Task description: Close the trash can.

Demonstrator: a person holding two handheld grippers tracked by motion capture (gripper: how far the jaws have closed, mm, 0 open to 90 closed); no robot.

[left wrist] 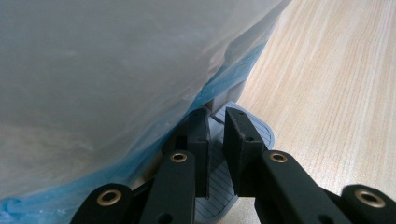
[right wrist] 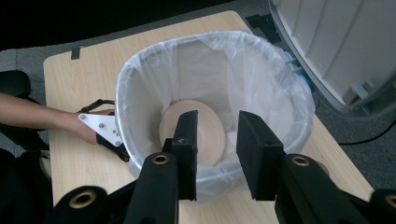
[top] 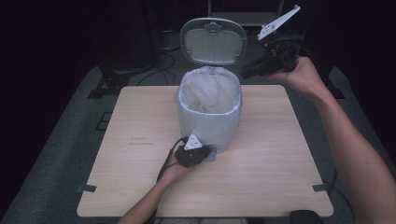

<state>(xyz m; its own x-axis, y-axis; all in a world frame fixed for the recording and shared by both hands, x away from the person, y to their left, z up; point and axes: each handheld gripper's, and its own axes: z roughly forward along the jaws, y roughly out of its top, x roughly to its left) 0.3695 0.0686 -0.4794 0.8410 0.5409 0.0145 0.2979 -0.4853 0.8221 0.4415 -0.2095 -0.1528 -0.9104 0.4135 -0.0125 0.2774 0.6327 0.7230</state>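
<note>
Bin mouth wide open from above

The raised lid (top: 213, 41) blocks the bin's (top: 208, 112) far side; the left gripper (top: 193, 154) crowds its foot, and the table (top: 280, 154) either side is bare.

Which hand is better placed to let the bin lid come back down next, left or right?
Left, probably. The left gripper sits shut on the foot pedal at the base of the pedal bin, so easing off there should drop the open lid. The right gripper hangs open in the air beside the lid, holding nothing.
</note>
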